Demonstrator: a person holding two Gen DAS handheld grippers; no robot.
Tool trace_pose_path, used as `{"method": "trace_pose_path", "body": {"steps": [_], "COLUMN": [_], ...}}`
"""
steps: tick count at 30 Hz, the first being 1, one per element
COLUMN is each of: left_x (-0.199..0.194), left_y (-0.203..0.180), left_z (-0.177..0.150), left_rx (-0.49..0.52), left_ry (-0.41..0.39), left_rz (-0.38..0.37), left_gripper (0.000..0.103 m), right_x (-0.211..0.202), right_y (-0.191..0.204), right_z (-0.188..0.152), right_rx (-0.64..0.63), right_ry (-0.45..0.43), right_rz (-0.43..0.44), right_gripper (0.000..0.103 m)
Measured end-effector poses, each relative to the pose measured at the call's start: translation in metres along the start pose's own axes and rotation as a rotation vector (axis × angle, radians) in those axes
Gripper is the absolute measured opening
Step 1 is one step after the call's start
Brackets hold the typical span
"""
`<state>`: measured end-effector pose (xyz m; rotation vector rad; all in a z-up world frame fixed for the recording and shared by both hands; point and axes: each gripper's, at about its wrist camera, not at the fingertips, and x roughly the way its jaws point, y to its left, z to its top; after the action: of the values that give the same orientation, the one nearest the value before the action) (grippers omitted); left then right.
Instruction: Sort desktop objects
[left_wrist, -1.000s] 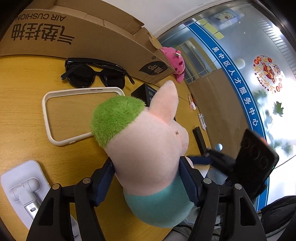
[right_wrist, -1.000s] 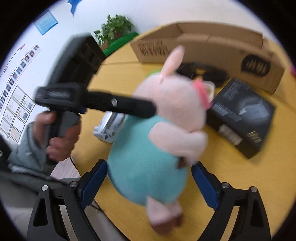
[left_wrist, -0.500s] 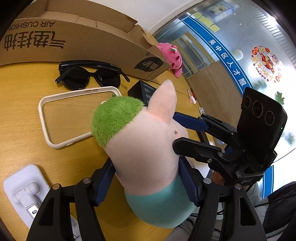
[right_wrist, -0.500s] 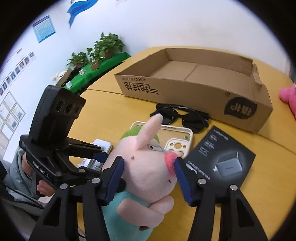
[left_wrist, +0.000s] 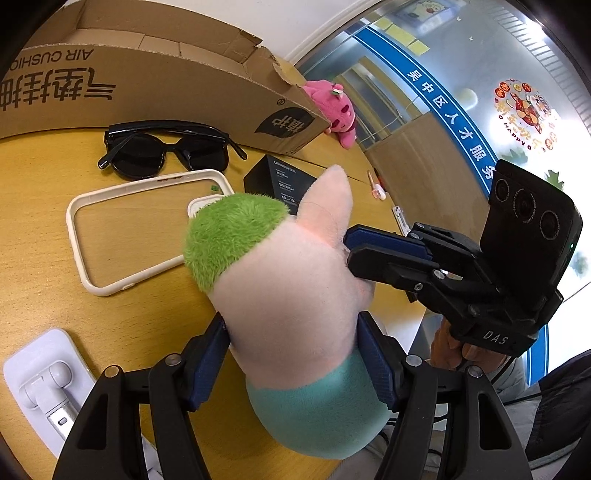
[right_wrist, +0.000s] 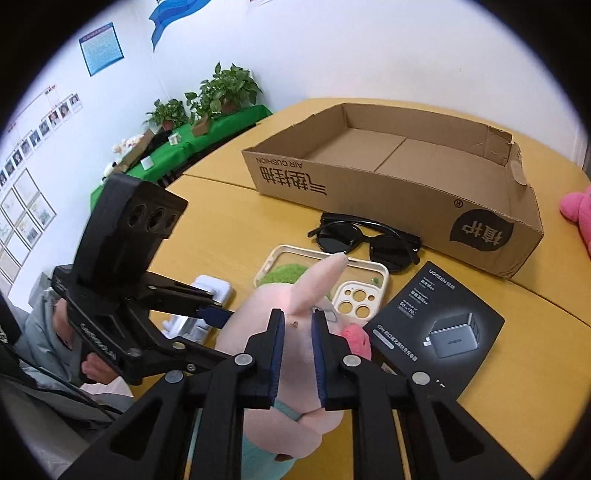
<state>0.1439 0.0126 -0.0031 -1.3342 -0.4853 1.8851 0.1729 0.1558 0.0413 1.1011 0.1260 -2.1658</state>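
Pink plush fills the middle of both views: a pig toy (left_wrist: 295, 295) with a green tuft on its head and a teal body is clamped by both hand-held tools at once. The left gripper (left_wrist: 295, 354) has its blue pads pressed into the toy's sides where the pink head meets the teal body, so it is closed on the pig. The right gripper (right_wrist: 297, 354) comes in from the left gripper's right side and pinches the toy's head just below the upright ear, its pads squeezing the plush into a narrow fold; in the left wrist view this gripper (left_wrist: 364, 251) shows with its fingers against the pig's cheek. The pig sits above the edge of the yellow wooden table (left_wrist: 37, 184), closest to the person. Ahead of the left gripper and slightly to its left lies a cream phone case (left_wrist: 79, 221), and beyond that a pair of black sunglasses (left_wrist: 162, 153) just in front of the open cardboard box (right_wrist: 406, 184). A black UGREEN charger box (right_wrist: 436, 332) lies ahead and to the right of the right gripper, beside the phone case. A white phone stand (left_wrist: 44, 380) lies low to the left of the left gripper. A pink plush toy (left_wrist: 338, 109) sits past the box's far corner.
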Motion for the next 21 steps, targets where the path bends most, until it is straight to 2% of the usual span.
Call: {"method": "trace_pose_path", "body": {"steps": [8,11,15,18,19,21], "left_x": [0.003,0.003,0.003,0.003,0.003,0.003], "left_y": [-0.002,-0.002,-0.002,-0.001,-0.002,-0.002], "left_z": [-0.001,-0.001,0.0,-0.001,-0.001,-0.001], "left_rx": [0.009,0.007,0.01,0.013,0.015,0.019], "left_ry": [0.005,0.006,0.007,0.007,0.007,0.006], "left_rz": [-0.001,-0.003,-0.005,-0.008,-0.008,-0.007], "left_gripper": [0.072,0.072,0.072,0.072,0.072,0.072], "right_x": [-0.007,-0.017,-0.035,-0.038,-0.036,-0.029], "right_y": [-0.014,-0.02,-0.029,-0.034,-0.034,-0.026], "right_z": [-0.01,-0.012,-0.015,-0.016,-0.015,-0.011], "right_rx": [0.04,0.083,0.162,0.207,0.212,0.185], "right_ry": [0.006,-0.026,-0.101,-0.103,-0.09,-0.078], "right_rz": [-0.049,-0.009,0.119,0.134,0.122,0.075], "right_gripper": [0.005,0.005,0.005,0.007,0.018,0.069]}}
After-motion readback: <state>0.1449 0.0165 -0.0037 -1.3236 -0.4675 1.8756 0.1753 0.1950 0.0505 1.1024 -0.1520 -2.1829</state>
